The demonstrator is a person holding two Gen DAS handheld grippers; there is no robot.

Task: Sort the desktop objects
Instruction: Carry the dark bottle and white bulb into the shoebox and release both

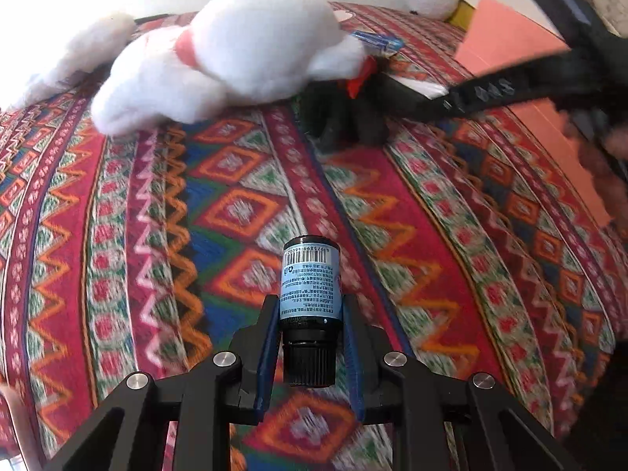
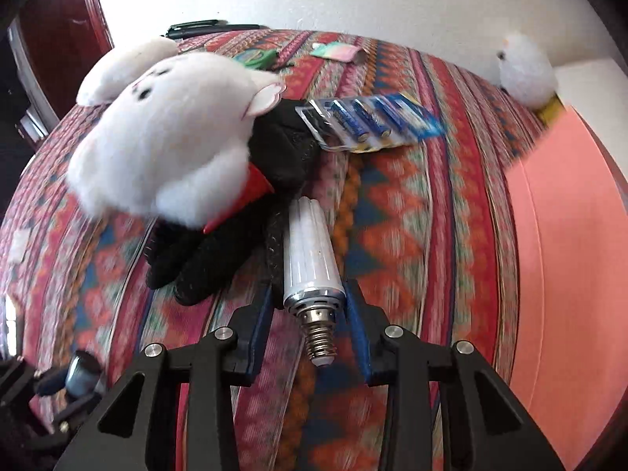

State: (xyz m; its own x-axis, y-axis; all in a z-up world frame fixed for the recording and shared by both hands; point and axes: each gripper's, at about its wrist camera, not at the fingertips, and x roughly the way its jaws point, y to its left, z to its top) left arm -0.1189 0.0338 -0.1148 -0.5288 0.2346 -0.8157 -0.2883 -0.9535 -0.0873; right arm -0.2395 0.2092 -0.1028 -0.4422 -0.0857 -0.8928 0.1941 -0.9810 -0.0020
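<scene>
Left tool (image 1: 310,306): closed on a small dark bottle (image 1: 311,286) with a pale blue label, cap toward the camera, carried above the patterned tablecloth (image 1: 157,235).

Right tool (image 2: 310,302): closed on a white LED bulb (image 2: 312,251) at its metal collar, screw base toward the camera, glass end over a black glove (image 2: 219,259).

On the table: 1 large white plush toy (image 2: 165,145) lying on the glove; 1 battery pack (image 2: 373,121) beside it; 1 small white plush (image 2: 526,70) at the far edge; pink paper (image 2: 569,255) at the right.

Risks, as judged: the bulb's smooth collar could slip or crack under pinch; the round bottle could twist out; both views blur, so motion may worsen either.
</scene>
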